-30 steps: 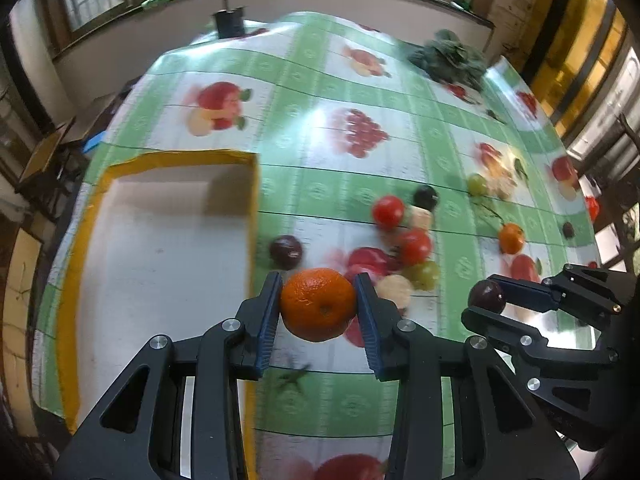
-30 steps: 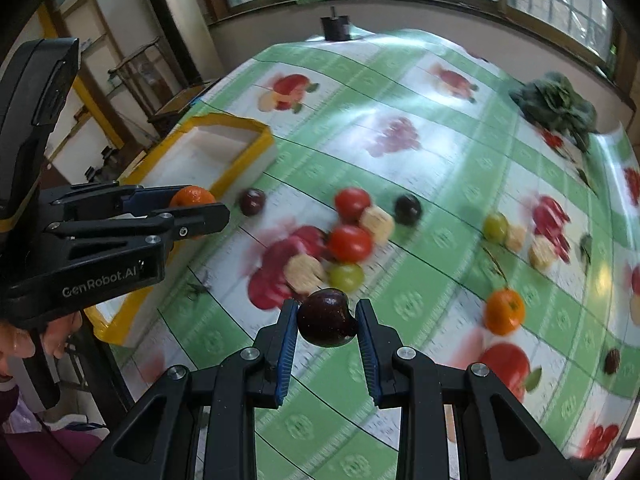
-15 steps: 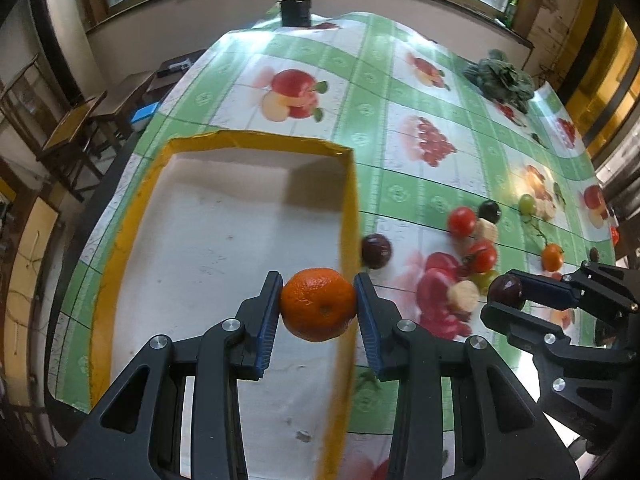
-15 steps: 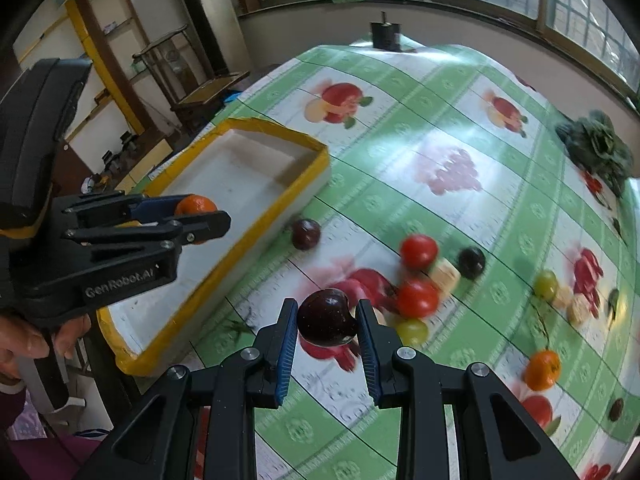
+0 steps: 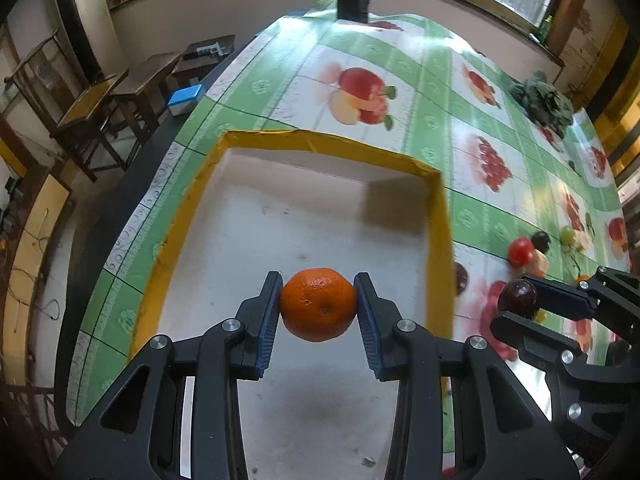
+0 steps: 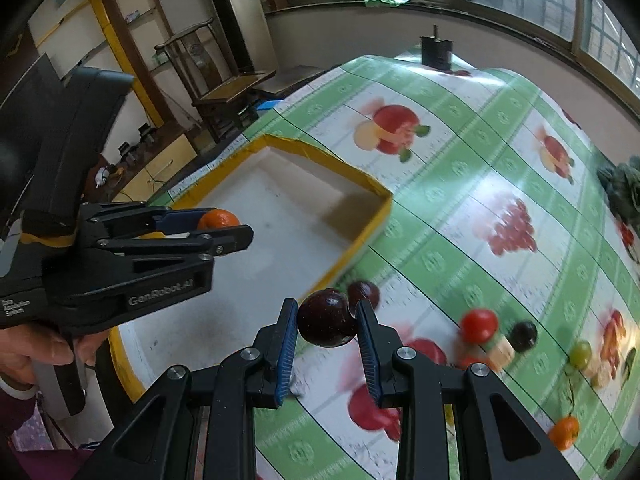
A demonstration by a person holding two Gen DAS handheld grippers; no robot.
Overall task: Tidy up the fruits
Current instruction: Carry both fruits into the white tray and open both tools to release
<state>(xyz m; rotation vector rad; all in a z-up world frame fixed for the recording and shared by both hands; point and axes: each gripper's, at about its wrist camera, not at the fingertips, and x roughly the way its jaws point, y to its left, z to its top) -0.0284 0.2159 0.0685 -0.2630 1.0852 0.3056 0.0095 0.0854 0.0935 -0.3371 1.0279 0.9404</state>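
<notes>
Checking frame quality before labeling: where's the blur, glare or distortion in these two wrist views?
Left wrist view: held orange sharp; loose fruit by the red tomato smeared; window glare on the far tablecloth; fisheye bows the yellow-rimmed tray. Right wrist view: held dark plum sharp, red tomato streaked, corners vignetted.

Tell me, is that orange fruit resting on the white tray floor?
Apart. In the right wrist view the mandarin, pinched in the left tongs, hangs above the yellow-rimmed tray, with bare tray floor showing below it.
</notes>
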